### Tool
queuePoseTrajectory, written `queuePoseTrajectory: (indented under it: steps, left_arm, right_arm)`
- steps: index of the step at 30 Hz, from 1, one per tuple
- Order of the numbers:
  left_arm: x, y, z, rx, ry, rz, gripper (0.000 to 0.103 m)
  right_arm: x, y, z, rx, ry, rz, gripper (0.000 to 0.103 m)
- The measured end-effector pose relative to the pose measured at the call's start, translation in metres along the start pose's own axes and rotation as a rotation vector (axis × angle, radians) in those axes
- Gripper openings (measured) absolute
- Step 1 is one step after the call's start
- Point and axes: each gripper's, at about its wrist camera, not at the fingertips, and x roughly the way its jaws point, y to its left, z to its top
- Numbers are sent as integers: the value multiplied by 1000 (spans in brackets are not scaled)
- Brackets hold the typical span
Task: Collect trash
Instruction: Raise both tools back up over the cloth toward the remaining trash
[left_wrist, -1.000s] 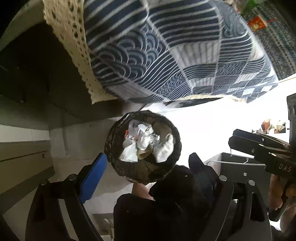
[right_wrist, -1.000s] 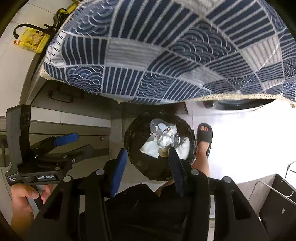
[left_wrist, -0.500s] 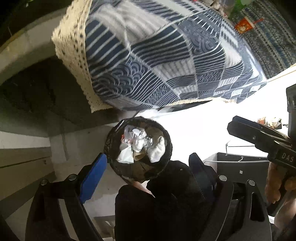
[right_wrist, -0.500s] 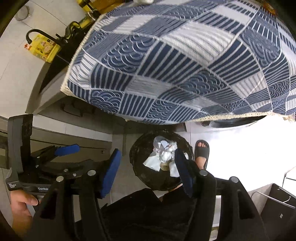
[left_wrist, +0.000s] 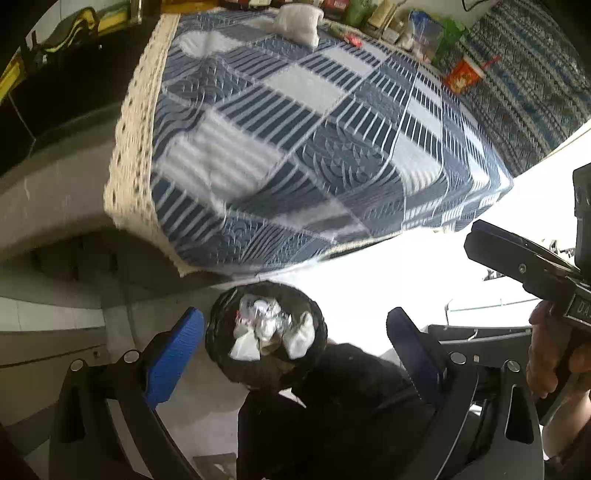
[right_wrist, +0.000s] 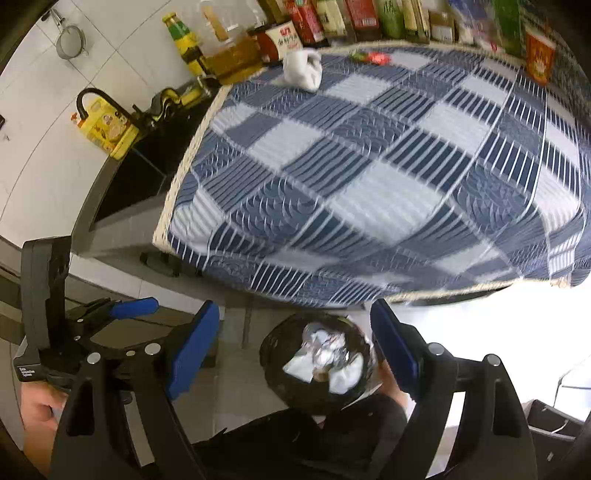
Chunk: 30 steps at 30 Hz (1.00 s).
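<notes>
A black trash bin (left_wrist: 221, 343) (right_wrist: 273, 358) stands on the floor below the table edge, filled with crumpled white paper and foil (left_wrist: 266, 326) (right_wrist: 325, 356). My left gripper (left_wrist: 295, 354) is open and empty above the bin. My right gripper (right_wrist: 295, 350) is open and empty, also above the bin. A crumpled white wad (left_wrist: 299, 22) (right_wrist: 303, 70) lies at the far side of the blue patterned tablecloth (left_wrist: 295, 147) (right_wrist: 369, 177). A small red wrapper (right_wrist: 373, 57) (left_wrist: 352, 38) lies near it.
Bottles and jars (right_wrist: 332, 18) line the back of the table. A red cup (left_wrist: 463, 77) (right_wrist: 539, 57) stands at the far right. A dark counter (right_wrist: 140, 173) with yellow items (right_wrist: 105, 127) lies left. A dark box (left_wrist: 480, 332) is on the floor at right.
Both grippers have risen and tilted up, so the table top with the white wad now shows. The bin looks smaller and lower. The right gripper's jaws have spread wider.
</notes>
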Motion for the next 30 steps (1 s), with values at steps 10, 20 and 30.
queuePoseTrajectory:
  steps: [10,20,30]
  left_arm:
    - [-22,-31,47,15,-68,20,96]
    - [-31,-49,98,-17,-122,44,96]
    - [-21,-64,154,-30,-108,79,96]
  right_arm:
    - [-23,-22,58,-45,-52,33,86]
    - [-31,-56,124,-89,-77,53,98]
    - [-17,-86,183,-125,-77,99,98]
